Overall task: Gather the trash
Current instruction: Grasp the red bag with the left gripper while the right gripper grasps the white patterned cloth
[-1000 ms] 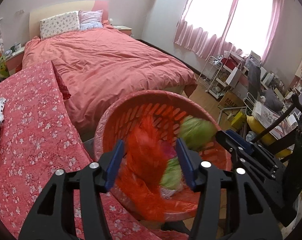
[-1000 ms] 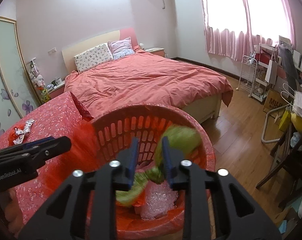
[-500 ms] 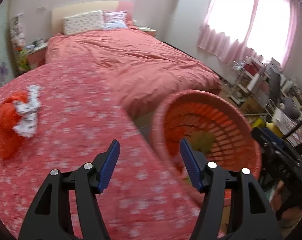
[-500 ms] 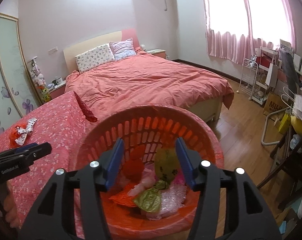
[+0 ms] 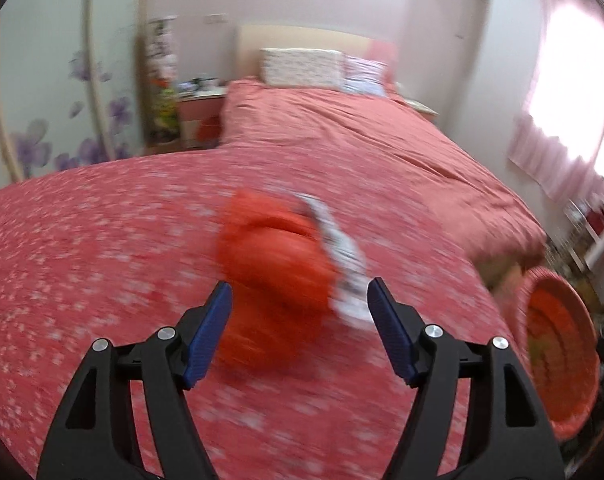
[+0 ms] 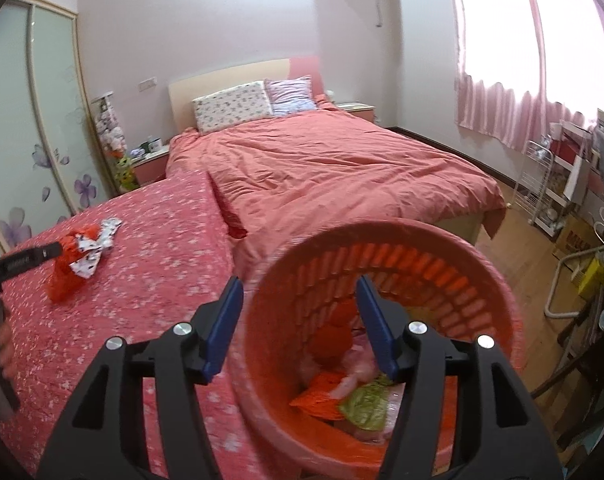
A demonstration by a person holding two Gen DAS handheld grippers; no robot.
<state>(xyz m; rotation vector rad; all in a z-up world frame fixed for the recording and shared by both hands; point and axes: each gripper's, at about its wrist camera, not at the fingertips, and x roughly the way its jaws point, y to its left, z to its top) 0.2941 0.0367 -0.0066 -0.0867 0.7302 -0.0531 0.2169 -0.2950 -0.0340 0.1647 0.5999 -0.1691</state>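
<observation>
Pink walls and pink curtains enclose a bedroom in which a bed under a plain coral duvet is seen, with two pillows set against a pale headboard. Nearer the cameras, a surface covered by a red floral cloth is shown, and a wardrobe door with purple flower prints is visible at the left.

On the floral cloth an orange bag is seen lying crumpled, with a white patterned wrapper touching its right side; both are blurred in the left wrist view. The same pair is shown sharply in the right wrist view, well apart from the basket. The left gripper is pointed at these two pieces, its blue pads set wide and opening further, with nothing pressed between them; the orange bag is framed just beyond the fingertips.

A red slotted basket is seen beside the cloth-covered surface. Inside it, orange, green and pale pink pieces of trash are heaped at the bottom. The right gripper is held above the basket's near rim, its jaws apart and opening, with nothing gripped. At the left edge of that view, a hand is seen around the other gripper's handle.
</observation>
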